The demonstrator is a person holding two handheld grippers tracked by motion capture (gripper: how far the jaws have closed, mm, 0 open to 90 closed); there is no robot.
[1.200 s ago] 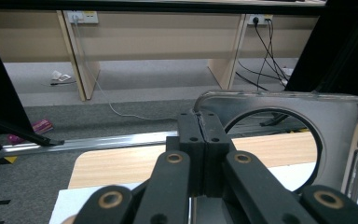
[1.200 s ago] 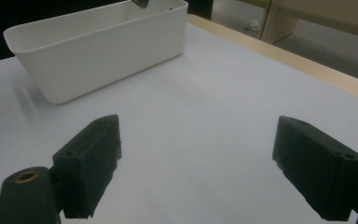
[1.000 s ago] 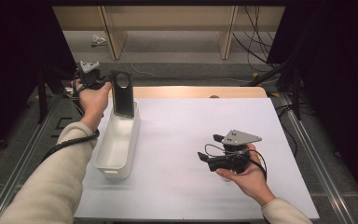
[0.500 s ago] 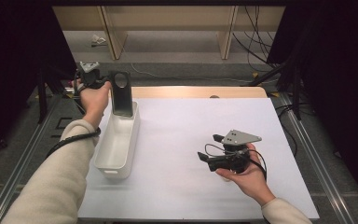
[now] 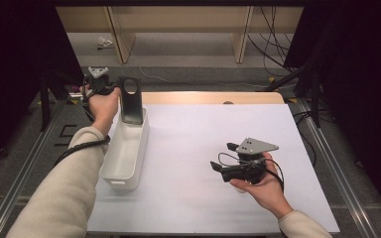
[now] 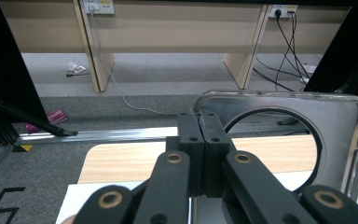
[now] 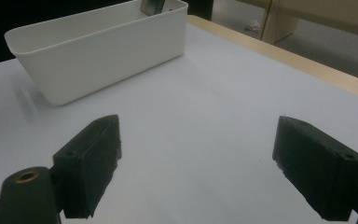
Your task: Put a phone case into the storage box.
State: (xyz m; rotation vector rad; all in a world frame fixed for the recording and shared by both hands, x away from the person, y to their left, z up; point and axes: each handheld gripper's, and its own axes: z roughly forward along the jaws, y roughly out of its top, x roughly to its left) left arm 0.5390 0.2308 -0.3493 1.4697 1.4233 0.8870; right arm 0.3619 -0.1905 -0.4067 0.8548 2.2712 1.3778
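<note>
While the white-covered worktop (image 5: 203,148) spreads under everything, a long white bin (image 5: 124,153) lies along its left side, running from the near part toward the far edge. At the bin's far end a shiny metal plate with a round hole (image 5: 130,100) stands upright, its lower edge inside the bin and its holed top above the rim. The left claw (image 5: 113,89) is clamped tight on the plate's left edge; in the left gripper view its pads (image 6: 204,140) meet on that metal edge. The right claw (image 5: 222,168) rests well apart on the worktop's right half, its jaws spread wide with nothing between them, pointing toward the bin.
</note>
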